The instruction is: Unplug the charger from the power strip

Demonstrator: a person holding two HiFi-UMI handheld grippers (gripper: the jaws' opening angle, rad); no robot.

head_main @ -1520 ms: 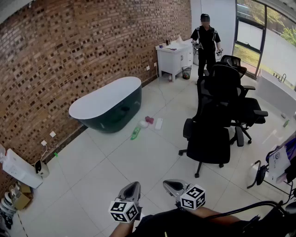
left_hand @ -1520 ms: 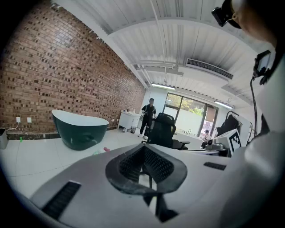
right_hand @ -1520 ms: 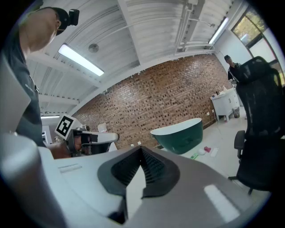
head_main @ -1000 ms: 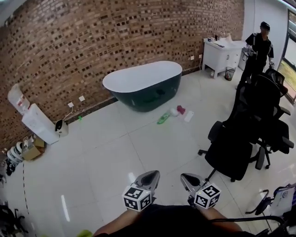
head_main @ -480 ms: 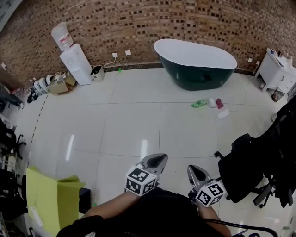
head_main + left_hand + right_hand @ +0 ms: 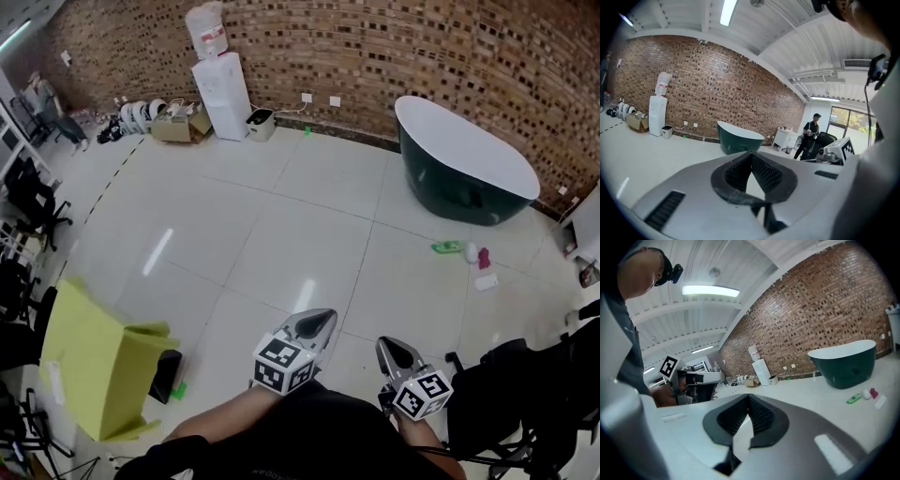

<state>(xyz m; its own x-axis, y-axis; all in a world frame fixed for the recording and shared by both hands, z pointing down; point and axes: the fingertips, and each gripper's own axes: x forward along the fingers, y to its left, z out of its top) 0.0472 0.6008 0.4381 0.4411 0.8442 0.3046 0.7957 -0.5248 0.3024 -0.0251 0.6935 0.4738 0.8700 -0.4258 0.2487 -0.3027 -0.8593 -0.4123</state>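
Note:
I cannot make out a charger or a power strip in any view. Both grippers are held close to my body over the white tiled floor (image 6: 281, 234). The left gripper (image 6: 319, 322) is shut with nothing between its pads. In the left gripper view, the left gripper (image 6: 751, 154) has its tips touching and points across the room toward the brick wall. The right gripper (image 6: 392, 348) is also shut and empty, and in the right gripper view the right gripper (image 6: 749, 397) shows pads that meet at the tip. Two wall sockets (image 6: 319, 99) sit low on the brick wall, far ahead.
A dark green bathtub (image 6: 464, 164) stands at the right by the wall, with small items (image 6: 446, 247) on the floor near it. A water dispenser (image 6: 221, 89) and boxes stand at the far wall. A yellow-green bin (image 6: 98, 361) is near left. Black office chairs (image 6: 525, 394) crowd the right.
My view has swung left: the bathtub slid to the right, and the water dispenser and yellow-green bin came into sight. Both grippers stayed shut and close to my body.

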